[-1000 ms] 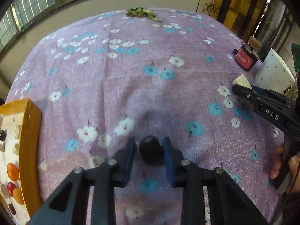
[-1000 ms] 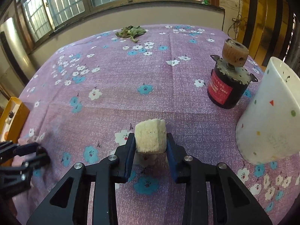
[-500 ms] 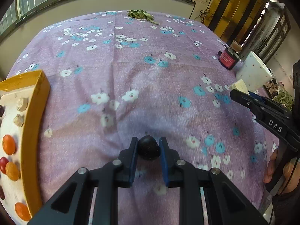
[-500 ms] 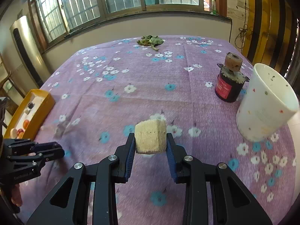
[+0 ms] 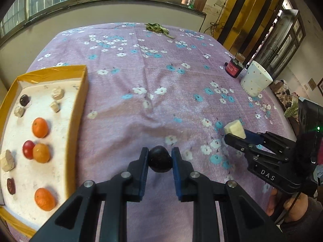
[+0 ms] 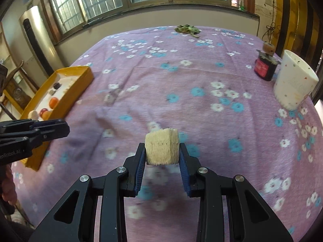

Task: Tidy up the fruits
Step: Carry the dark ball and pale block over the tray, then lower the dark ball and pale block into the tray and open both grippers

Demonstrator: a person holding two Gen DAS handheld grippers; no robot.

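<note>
The left hand-held gripper (image 5: pixel 159 159) is clenching a small, round, dark purple-black fruit (image 5: pixel 160 159) between its blue-padded fingers, holding it above the purple flower-printed cloth on the bench (image 5: pixel 161 76). In the left wrist view, the yellow-walled tray with a white floor (image 5: pixel 77 109) is lying at about nine o'clock from this fruit, near but apart from it. The tray is already carrying several orange round fruits (image 5: pixel 40 127), a small red one (image 5: pixel 28 149), dark ones and pale chunks.

The right hand-held gripper (image 6: pixel 162 153) is grasping a pale cream, fibrous, block-shaped piece (image 6: pixel 162 146) squarely across its flanks, also clear of the cloth. From the right wrist camera the tray is sitting at about ten o'clock, well apart, with the left tool partly in between.

Judging by the layout, both pieces are being carried toward the tray. To do this well, the left one should be going in first, lifting over the yellow wall and lowering onto a bare patch near the other dark fruit (image 5: pixel 25 100) before letting go, since a round fruit is likely to roll. The right one should be waiting so the two tools are not crossing. A white speckled cup (image 6: pixel 295 82) and a black jar with a red label (image 6: pixel 265 67) are standing at one to two o'clock, out of the path.
</note>
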